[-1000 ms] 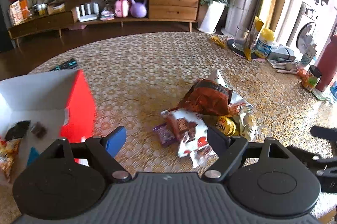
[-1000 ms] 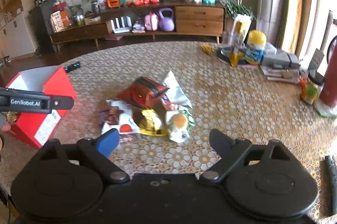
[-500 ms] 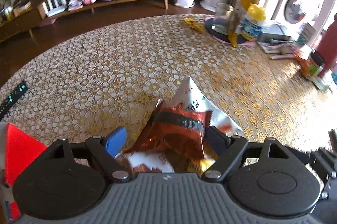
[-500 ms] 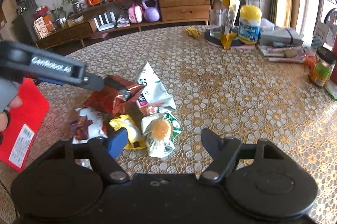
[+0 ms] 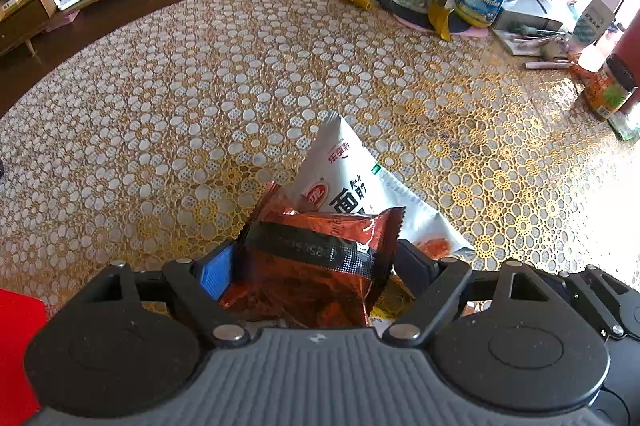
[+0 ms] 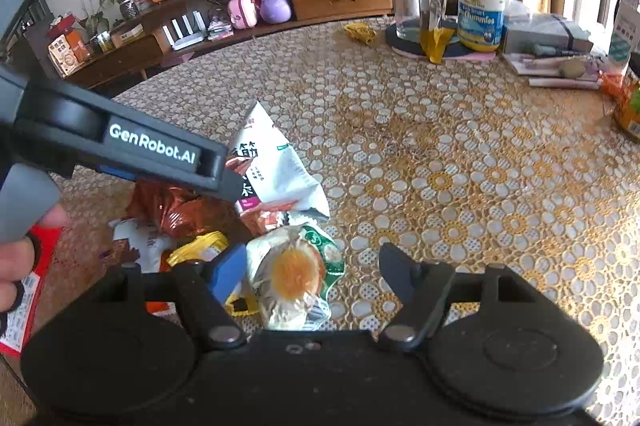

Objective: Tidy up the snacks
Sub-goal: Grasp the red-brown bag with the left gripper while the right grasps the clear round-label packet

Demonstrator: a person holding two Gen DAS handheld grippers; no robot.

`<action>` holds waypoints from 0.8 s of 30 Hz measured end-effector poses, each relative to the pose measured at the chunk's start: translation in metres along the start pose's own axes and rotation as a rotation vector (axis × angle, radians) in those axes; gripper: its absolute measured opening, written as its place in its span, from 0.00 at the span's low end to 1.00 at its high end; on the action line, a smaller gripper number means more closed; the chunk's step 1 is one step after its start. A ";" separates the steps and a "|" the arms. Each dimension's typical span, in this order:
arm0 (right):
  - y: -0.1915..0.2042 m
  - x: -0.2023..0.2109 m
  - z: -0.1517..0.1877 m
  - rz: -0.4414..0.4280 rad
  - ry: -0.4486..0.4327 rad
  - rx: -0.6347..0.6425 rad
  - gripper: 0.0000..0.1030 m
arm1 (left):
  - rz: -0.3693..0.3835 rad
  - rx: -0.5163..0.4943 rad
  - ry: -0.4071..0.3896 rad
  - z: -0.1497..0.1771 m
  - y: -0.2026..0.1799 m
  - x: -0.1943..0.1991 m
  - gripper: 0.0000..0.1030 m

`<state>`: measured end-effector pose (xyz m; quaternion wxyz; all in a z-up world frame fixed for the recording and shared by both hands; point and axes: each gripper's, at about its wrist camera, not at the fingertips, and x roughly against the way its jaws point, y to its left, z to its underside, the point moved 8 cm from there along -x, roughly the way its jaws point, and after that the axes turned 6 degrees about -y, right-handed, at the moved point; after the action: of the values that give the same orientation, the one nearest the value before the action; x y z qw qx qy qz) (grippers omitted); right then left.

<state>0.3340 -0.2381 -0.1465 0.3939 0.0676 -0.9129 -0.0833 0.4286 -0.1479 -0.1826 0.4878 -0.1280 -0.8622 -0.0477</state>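
Your left gripper stands wide, its fingers straddling the red-brown snack bag atop the snack pile; the bag fills the gap, but you cannot tell whether the pads press it. The white packet lies just behind that bag on the table. Your right gripper has just been closing and is still open, the green-and-orange packet between its fingers, near the blue pad and clear of the other. The red box sits left of the pile.
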 end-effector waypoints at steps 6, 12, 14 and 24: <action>0.003 -0.009 0.005 -0.028 0.010 -0.021 0.68 | 0.007 0.019 -0.014 0.006 0.006 -0.005 0.81; 0.004 -0.010 0.010 -0.027 0.011 -0.018 0.53 | 0.015 0.045 -0.037 0.006 0.012 0.000 0.71; 0.003 -0.008 0.010 -0.022 0.010 -0.021 0.52 | 0.004 0.053 -0.047 0.005 0.013 0.005 0.66; 0.011 0.028 0.006 0.003 -0.032 0.003 0.51 | 0.000 0.090 -0.098 0.005 0.019 0.043 0.61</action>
<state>0.3102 -0.2320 -0.1287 0.3792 0.0655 -0.9193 -0.0826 0.4085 -0.1210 -0.1497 0.4501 -0.1081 -0.8864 -0.0026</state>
